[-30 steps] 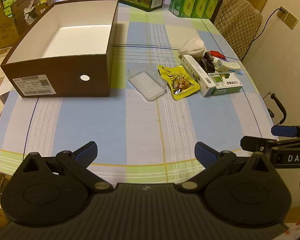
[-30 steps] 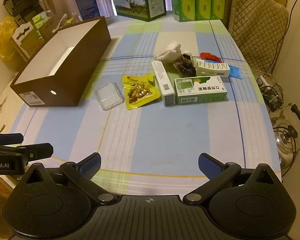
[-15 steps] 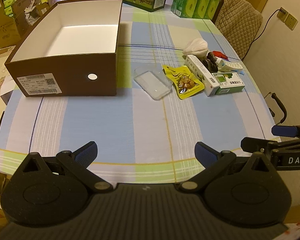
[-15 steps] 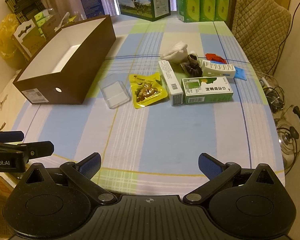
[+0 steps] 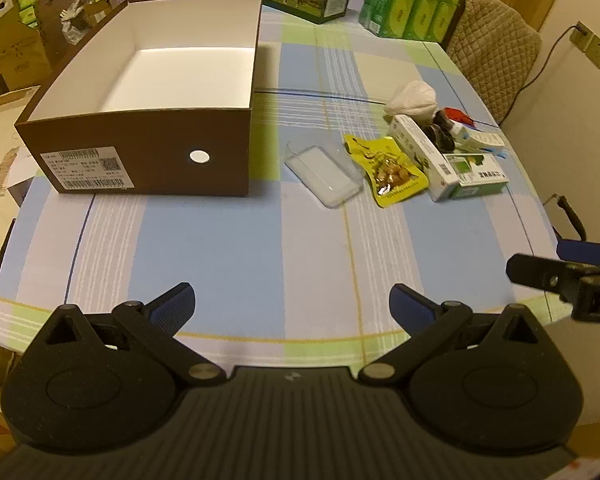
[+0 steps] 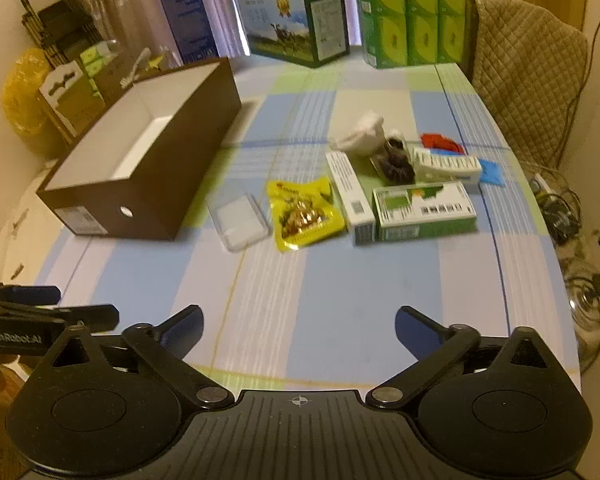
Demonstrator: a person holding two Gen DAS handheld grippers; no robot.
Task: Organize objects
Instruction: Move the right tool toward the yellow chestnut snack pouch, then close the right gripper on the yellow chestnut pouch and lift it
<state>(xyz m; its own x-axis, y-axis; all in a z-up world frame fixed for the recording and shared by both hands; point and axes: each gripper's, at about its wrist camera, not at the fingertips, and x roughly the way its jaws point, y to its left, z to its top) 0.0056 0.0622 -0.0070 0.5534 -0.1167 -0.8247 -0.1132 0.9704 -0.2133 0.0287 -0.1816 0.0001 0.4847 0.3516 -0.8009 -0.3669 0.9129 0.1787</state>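
Observation:
An empty brown shoe box with a white inside stands at the table's left. To its right lie a clear plastic case, a yellow snack pouch, a narrow white carton, a green-and-white carton, a white cloth wad and a dark bundle. My left gripper and right gripper both hang open over the near table edge, holding nothing, well short of the items.
Green packs, a milk carton box and a blue box line the far edge. A quilted chair stands at the right. Cables and a metal object lie on the floor beyond the right edge.
Both grippers have drifted forward and slightly left along the near edge, so the box and items sit closer in view. Jaws stay open.

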